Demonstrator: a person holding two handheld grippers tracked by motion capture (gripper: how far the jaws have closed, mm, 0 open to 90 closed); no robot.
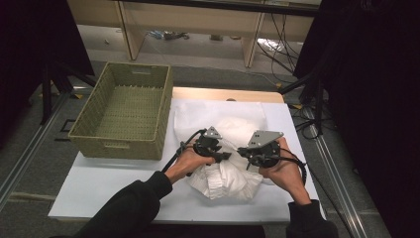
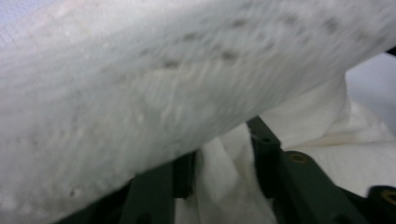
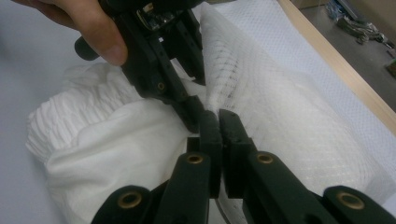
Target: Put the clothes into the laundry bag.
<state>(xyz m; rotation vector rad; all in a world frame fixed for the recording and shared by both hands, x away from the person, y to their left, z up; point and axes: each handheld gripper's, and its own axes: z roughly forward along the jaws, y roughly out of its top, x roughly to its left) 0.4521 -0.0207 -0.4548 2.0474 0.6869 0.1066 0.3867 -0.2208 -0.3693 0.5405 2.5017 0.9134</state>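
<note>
A crumpled white garment (image 1: 229, 179) with a gathered edge lies on the table with a white mesh cloth (image 1: 233, 126) behind it. My left gripper (image 1: 226, 156) comes in from the left, and white fabric fills the gap between its jaws (image 2: 223, 156). My right gripper (image 1: 242, 150) faces it from the right. In the right gripper view its jaws (image 3: 218, 119) stand together, pinching the edge of the mesh cloth (image 3: 280, 107), and the left gripper (image 3: 196, 100) is tip to tip with them. The mesh cloth (image 2: 140, 93) drapes close over the left gripper's camera, above the garment (image 2: 327, 126).
A woven basket (image 1: 119, 145) with nothing in it stands at the table's left rear corner. The white table (image 1: 99, 183) has bare room in front of it. The table's far wooden edge (image 3: 336, 65) runs behind the cloth. Desks and cables stand on the floor beyond.
</note>
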